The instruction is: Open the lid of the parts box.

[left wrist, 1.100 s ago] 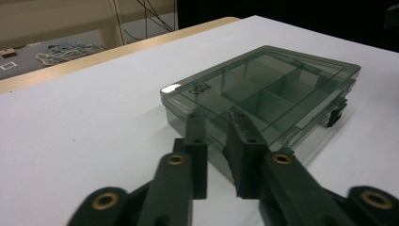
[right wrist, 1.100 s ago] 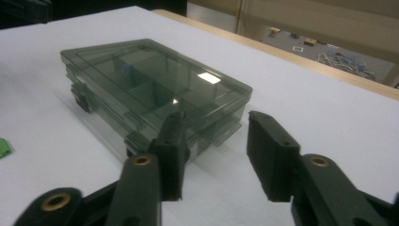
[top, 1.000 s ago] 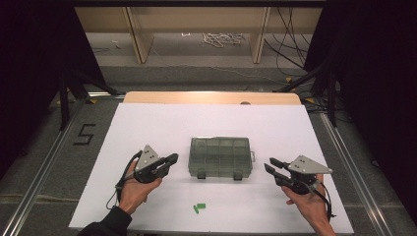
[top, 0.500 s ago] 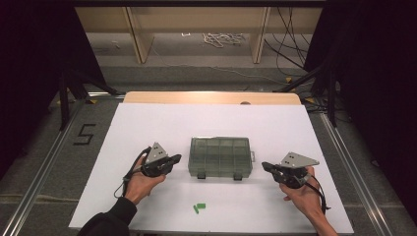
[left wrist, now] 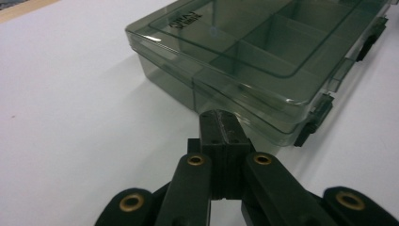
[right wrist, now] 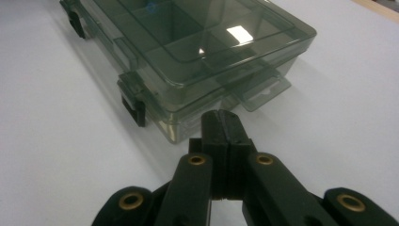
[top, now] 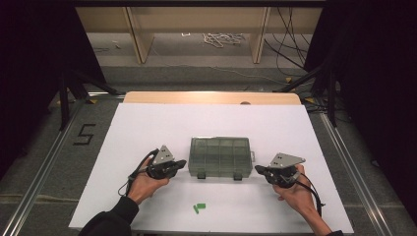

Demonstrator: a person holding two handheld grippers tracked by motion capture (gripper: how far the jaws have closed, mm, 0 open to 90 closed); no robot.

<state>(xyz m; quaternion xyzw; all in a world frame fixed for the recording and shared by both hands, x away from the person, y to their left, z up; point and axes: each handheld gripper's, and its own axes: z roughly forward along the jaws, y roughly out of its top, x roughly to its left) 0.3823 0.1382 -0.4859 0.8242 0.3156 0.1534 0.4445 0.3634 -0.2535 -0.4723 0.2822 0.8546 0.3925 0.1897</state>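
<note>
A smoky clear compartment box (top: 220, 156) with its lid down and two dark latches on its near side lies mid-table on the white sheet (top: 147, 123). My left gripper (top: 183, 162) is shut and empty, its tip almost touching the box's left near corner (left wrist: 207, 96). My right gripper (top: 257, 170) is shut too, a short way off the box's right near corner (right wrist: 179, 127). In the left gripper view the jaws (left wrist: 221, 123) press together; in the right gripper view the jaws (right wrist: 221, 121) do the same. A small green piece (top: 198, 208) lies near the front edge.
The white sheet covers the table, with a wooden strip (top: 211, 97) along its far edge. Beyond are wooden legs, cables and a rope on the floor. A "5" mark (top: 84, 133) is on the floor at left. Metal rails run along both sides.
Both grippers have moved inward toward the box's near corners. The left one has come close to its left end, the right one nearer its right end. The box has stayed put.
</note>
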